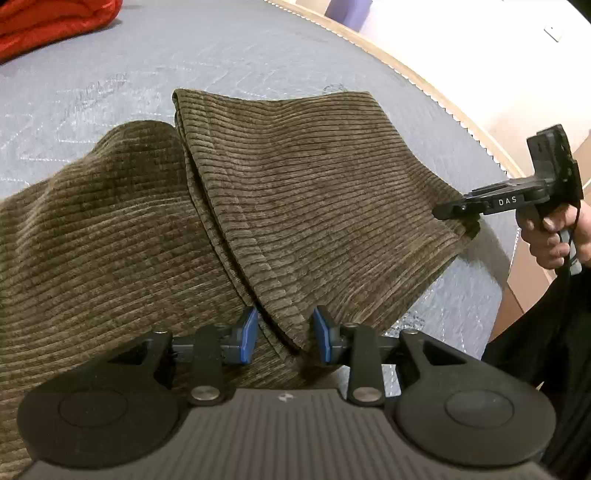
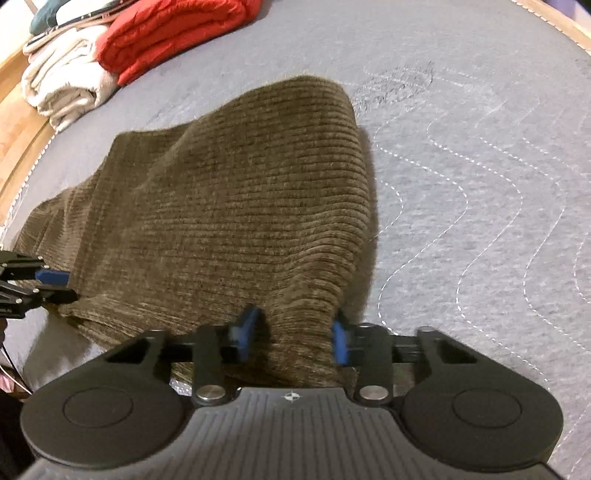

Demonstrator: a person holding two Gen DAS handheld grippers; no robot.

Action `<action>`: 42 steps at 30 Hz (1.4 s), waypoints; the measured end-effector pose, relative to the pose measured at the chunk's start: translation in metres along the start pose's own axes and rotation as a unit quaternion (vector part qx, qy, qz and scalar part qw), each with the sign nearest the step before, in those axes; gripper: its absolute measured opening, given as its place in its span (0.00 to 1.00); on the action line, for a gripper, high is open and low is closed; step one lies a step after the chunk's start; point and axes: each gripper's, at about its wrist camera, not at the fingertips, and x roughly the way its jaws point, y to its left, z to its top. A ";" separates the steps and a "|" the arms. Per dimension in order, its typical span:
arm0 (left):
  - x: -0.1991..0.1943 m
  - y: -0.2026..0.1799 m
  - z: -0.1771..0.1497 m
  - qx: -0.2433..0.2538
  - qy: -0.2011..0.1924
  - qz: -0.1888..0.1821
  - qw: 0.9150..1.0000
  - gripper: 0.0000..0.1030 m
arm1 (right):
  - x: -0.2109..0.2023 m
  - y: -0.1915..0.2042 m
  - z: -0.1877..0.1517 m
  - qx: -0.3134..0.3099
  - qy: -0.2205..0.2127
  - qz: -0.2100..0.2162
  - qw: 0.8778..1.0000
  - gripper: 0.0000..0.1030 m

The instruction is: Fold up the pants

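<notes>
Brown corduroy pants (image 1: 295, 184) lie partly folded on a grey quilted bed (image 1: 221, 48), one layer doubled over another. My left gripper (image 1: 286, 334) has its blue pads closed on a folded edge of the pants at the near side. From the right wrist view the left gripper (image 2: 68, 286) shows at the left edge, at the cloth's border. My right gripper (image 2: 293, 334) is shut on a bunched corner of the pants (image 2: 240, 203), which rise in a tent toward it. The left wrist view shows the right gripper (image 1: 443, 212) side-on at that lifted corner, held by a hand (image 1: 554, 236).
A red folded cloth (image 2: 173, 33) and a pale rolled towel (image 2: 62, 85) lie at the bed's far end by the wooden frame (image 2: 22, 155). The red cloth (image 1: 48, 22) also shows top left. Grey bedcover (image 2: 480, 184) spreads bare to the right. A wooden rim (image 1: 424, 77) bounds the bed.
</notes>
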 end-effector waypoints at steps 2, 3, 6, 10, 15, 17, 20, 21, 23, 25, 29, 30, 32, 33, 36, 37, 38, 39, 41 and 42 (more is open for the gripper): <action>0.001 -0.001 0.000 -0.008 0.002 -0.006 1.000 0.35 | -0.003 0.001 -0.001 0.002 -0.011 0.006 1.000 0.20; 0.003 -0.002 0.001 -0.007 0.001 -0.004 1.000 0.35 | -0.004 0.001 0.000 0.001 -0.016 0.011 1.000 0.19; 0.005 -0.009 0.003 0.001 -0.001 -0.001 1.000 0.24 | -0.010 -0.005 0.002 0.011 -0.026 0.025 0.999 0.16; 0.010 -0.028 0.007 0.016 -0.001 0.001 1.000 0.22 | -0.028 -0.012 0.011 0.021 -0.043 0.038 0.998 0.14; 0.012 -0.037 0.009 0.026 0.000 0.001 1.000 0.23 | -0.040 -0.021 0.010 0.036 -0.030 0.034 0.998 0.13; 0.010 -0.035 0.009 0.028 0.001 0.004 1.000 0.27 | -0.037 -0.022 0.008 0.037 -0.021 0.028 0.999 0.14; 0.002 -0.030 0.013 0.036 -0.009 0.019 0.999 0.44 | -0.028 -0.020 0.006 0.020 -0.015 0.034 0.999 0.18; -0.001 -0.028 0.015 0.035 -0.015 0.027 0.999 0.46 | -0.025 -0.022 0.005 0.026 -0.018 0.028 0.999 0.22; -0.007 -0.028 0.019 0.032 -0.029 0.039 0.998 0.46 | -0.019 -0.026 -0.002 0.045 -0.011 0.003 0.999 0.32; -0.011 -0.028 0.023 0.026 -0.045 0.053 0.997 0.46 | -0.015 -0.024 -0.005 0.051 -0.016 -0.009 0.999 0.39; -0.015 -0.040 0.032 0.042 -0.081 0.105 0.990 0.46 | -0.009 -0.022 -0.009 0.041 -0.005 -0.007 0.999 0.52; -0.015 -0.044 0.035 0.045 -0.089 0.113 0.989 0.46 | -0.008 -0.021 -0.010 0.041 -0.003 -0.006 0.999 0.52; -0.019 -0.050 0.042 0.041 -0.109 0.117 0.986 0.46 | -0.007 -0.019 -0.012 0.036 -0.004 -0.007 0.999 0.43; -0.022 -0.053 0.044 0.038 -0.120 0.120 0.985 0.46 | -0.008 -0.016 -0.012 0.033 -0.008 -0.006 0.999 0.39; -0.030 -0.066 0.052 0.036 -0.153 0.130 0.979 0.46 | -0.016 -0.008 -0.010 0.018 -0.029 -0.008 0.999 0.18; -0.032 -0.071 0.053 0.036 -0.161 0.130 0.978 0.46 | -0.021 -0.005 -0.010 0.014 -0.040 -0.006 0.999 0.17; -0.034 -0.077 0.055 0.036 -0.170 0.129 0.976 0.46 | -0.026 0.000 -0.009 0.003 -0.052 -0.006 0.999 0.17; -0.036 -0.083 0.055 0.037 -0.177 0.125 0.976 0.46 | -0.031 0.007 -0.010 -0.017 -0.065 -0.008 0.998 0.17; -0.037 -0.096 0.055 0.038 -0.185 0.114 0.975 0.46 | -0.041 0.028 -0.015 -0.073 -0.094 -0.016 0.993 0.17; -0.035 -0.101 0.055 0.038 -0.187 0.104 0.976 0.46 | -0.044 0.038 -0.018 -0.101 -0.106 -0.019 0.989 0.16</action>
